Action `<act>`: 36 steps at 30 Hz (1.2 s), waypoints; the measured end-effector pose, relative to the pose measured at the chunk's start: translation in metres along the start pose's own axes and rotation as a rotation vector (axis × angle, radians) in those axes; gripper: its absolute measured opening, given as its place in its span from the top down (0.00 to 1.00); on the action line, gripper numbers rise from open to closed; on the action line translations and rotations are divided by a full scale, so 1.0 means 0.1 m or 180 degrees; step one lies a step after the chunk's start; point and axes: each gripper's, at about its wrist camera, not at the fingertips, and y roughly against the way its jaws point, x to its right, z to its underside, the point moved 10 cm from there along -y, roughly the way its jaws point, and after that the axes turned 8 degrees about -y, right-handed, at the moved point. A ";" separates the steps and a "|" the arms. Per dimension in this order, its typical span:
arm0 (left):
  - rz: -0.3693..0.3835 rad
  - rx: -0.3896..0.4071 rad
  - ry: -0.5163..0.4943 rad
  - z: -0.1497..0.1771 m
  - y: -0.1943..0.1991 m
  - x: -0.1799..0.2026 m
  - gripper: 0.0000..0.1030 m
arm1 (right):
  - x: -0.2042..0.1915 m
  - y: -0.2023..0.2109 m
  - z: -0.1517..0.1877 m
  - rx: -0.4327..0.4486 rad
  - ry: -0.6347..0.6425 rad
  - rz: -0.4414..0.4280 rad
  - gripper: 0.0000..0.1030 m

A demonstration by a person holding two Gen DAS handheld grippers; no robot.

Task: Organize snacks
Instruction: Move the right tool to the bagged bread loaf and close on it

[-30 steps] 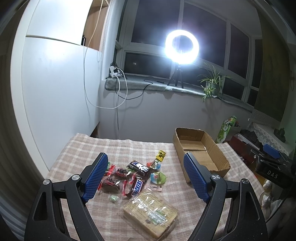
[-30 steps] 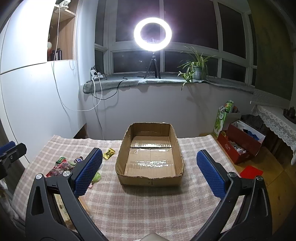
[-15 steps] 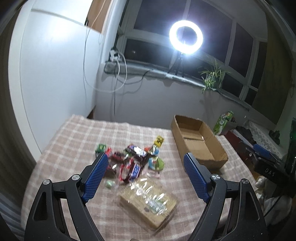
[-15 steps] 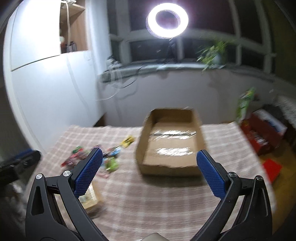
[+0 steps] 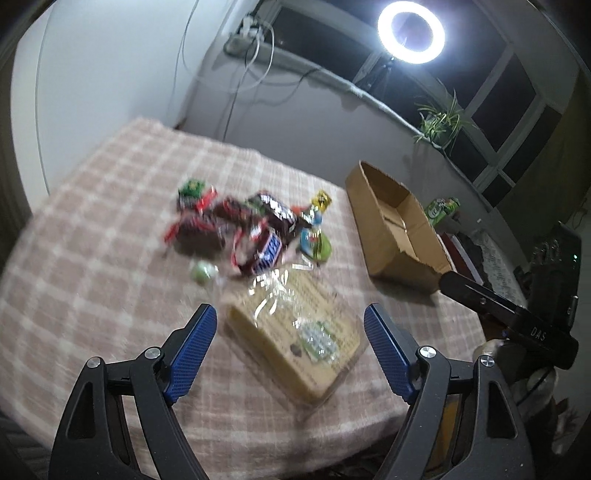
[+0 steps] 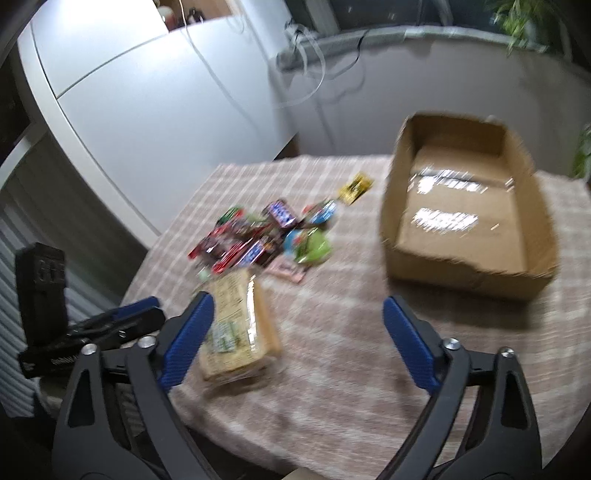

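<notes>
A pile of small wrapped snacks (image 5: 255,229) lies mid-table on the checked cloth; it also shows in the right wrist view (image 6: 266,236). A large clear-wrapped pack of biscuits (image 5: 295,332) lies in front of the pile, also seen in the right wrist view (image 6: 236,332). An open, empty cardboard box (image 6: 465,206) stands to the right, and shows in the left wrist view (image 5: 399,229). My left gripper (image 5: 290,317) is open, above the near end of the biscuit pack. My right gripper (image 6: 297,306) is open over bare cloth, right of the pack.
The table (image 5: 92,236) carries a pink checked cloth. A white cabinet (image 6: 166,110) stands to the left. A ring light (image 5: 410,31) and a potted plant (image 5: 439,122) are on the windowsill behind. Red boxes and clutter (image 5: 454,243) lie on the floor to the right.
Both grippers have tipped downward and moved closer to the table. The left one has come over the biscuit pack. The right one has swung left toward the snacks. Both stay open.
</notes>
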 end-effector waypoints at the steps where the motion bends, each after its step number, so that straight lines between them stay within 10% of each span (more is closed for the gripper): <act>1: 0.0036 -0.0037 0.0029 0.03 -0.02 0.00 0.22 | -0.02 -0.06 0.03 -0.0103 -0.0022 -0.0071 0.12; 14: 0.0315 -0.0403 0.0251 0.34 -0.27 0.00 0.35 | -0.21 -0.65 0.34 -0.0852 -0.0034 -0.0373 0.35; 36: 0.0223 -0.0442 0.0096 0.35 -0.40 0.04 0.45 | -0.30 -0.77 0.37 -0.1071 -0.0065 -0.0515 0.59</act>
